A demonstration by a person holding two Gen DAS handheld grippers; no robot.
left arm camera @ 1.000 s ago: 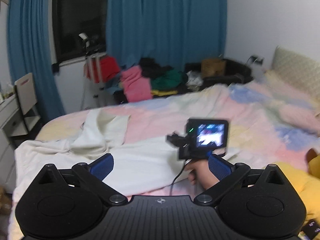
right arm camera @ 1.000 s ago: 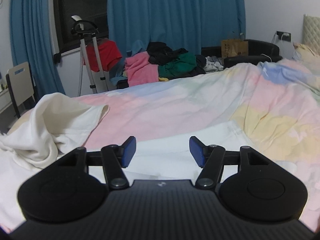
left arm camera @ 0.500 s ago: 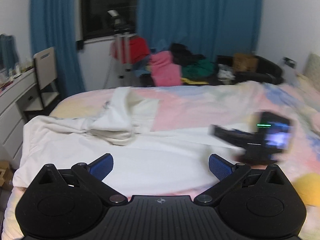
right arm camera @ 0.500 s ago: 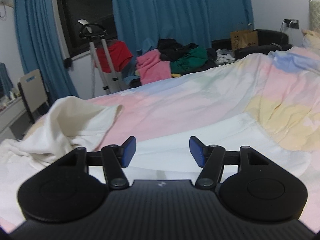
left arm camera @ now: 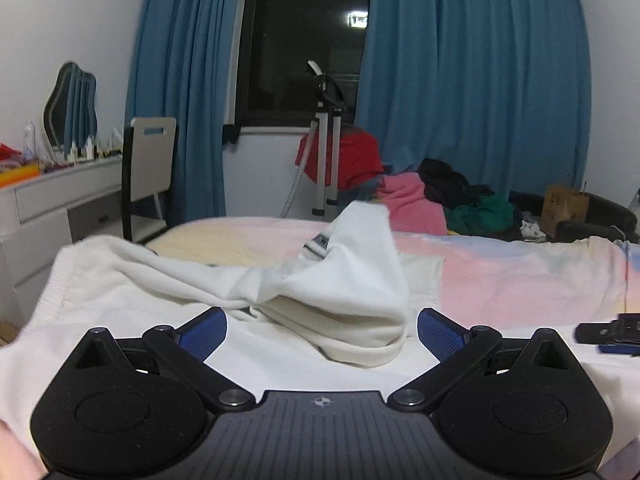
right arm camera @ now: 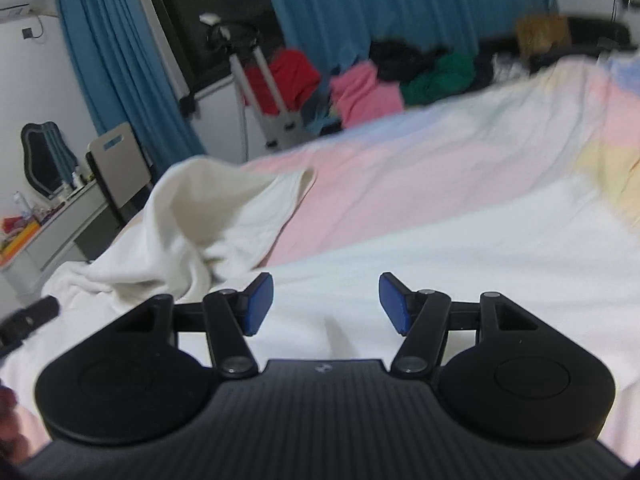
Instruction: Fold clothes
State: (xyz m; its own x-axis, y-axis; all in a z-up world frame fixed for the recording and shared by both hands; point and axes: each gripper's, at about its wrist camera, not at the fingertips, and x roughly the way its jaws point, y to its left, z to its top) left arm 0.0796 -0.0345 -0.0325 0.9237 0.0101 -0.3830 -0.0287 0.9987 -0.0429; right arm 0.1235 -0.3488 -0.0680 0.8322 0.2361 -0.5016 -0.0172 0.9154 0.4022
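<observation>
A white garment [left arm camera: 120, 280] lies spread on the bed, with a bunched, folded-over part [left arm camera: 344, 280] rising in its middle. My left gripper [left arm camera: 320, 330] is open and empty, low over the garment, just in front of that bunched fold. My right gripper [right arm camera: 326, 304] is open and empty, low over the flat white cloth [right arm camera: 440, 280]; the bunched part [right arm camera: 200, 208] lies to its upper left. The right gripper's tip shows at the right edge of the left wrist view [left arm camera: 608, 330].
The bed has a pastel pink, yellow and blue cover [left arm camera: 520, 272]. Beyond it are a pile of clothes [left arm camera: 420, 196], a garment steamer stand [left arm camera: 328, 152], blue curtains, a chair [left arm camera: 148, 168] and a white dresser [left arm camera: 48, 208] at left.
Both grippers have swung left and dropped closer to the garment. The bunched fold now sits right before the left gripper. The right gripper has slid to the edge of the left view.
</observation>
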